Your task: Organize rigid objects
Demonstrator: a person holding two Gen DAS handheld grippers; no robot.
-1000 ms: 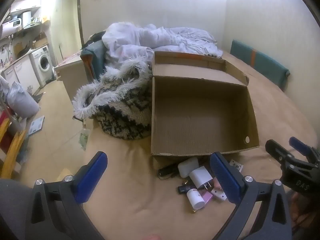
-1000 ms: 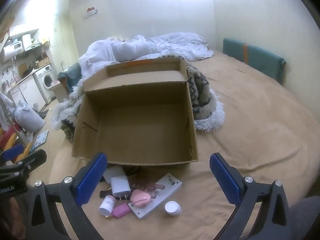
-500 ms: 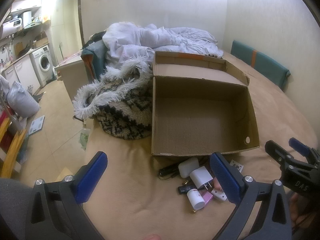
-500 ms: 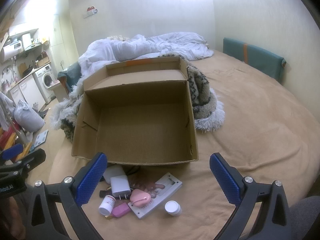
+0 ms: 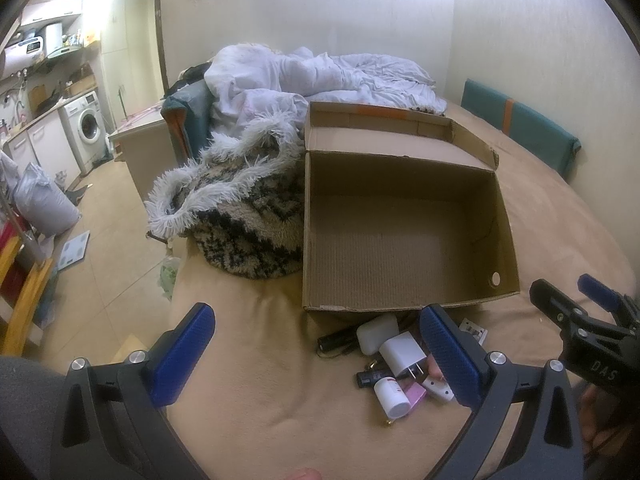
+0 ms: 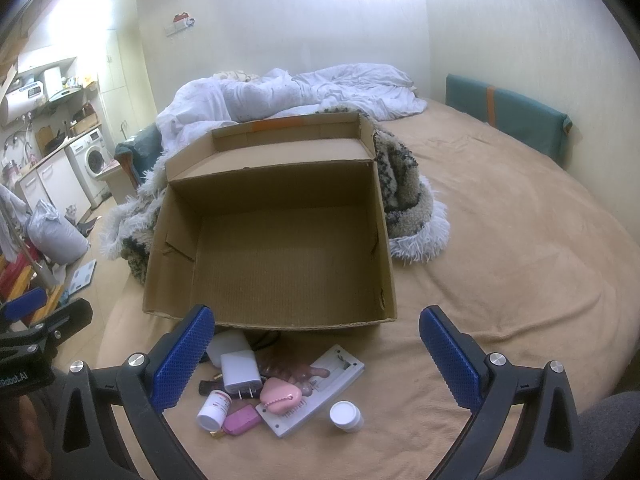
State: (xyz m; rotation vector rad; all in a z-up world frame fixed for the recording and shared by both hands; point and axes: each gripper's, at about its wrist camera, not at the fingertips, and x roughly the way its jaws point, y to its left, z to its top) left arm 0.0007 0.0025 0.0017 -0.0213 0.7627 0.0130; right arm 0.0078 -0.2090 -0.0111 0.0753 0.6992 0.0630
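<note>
Chargers, small bottles and other odds and ends lie in a heap on the tan bed cover (image 6: 520,240), just beside the near wall of the open cardboard box (image 6: 272,240). In the heap I can pick out a white plug charger (image 6: 239,372), a pink heart-shaped thing (image 6: 280,394), a small pink case (image 6: 241,420), a white bottle lying on its side (image 6: 214,409), a little white jar standing upright (image 6: 346,416) and a flat white panel (image 6: 320,388) under some of them. A black stick-like item (image 5: 336,340) lies at the heap's left edge (I can't make out what it is).

The box has nothing in it, its lid flap folded back at the far side. A shaggy patterned blanket (image 5: 240,216) is bunched against the box, with rumpled white bedding (image 5: 320,76) farther off.

The left gripper (image 5: 320,364) hangs over the near left of the heap, fingers spread wide and holding nothing. The right gripper (image 6: 316,360) hovers right above the heap, fingers just as far apart, also with nothing between them.
</note>
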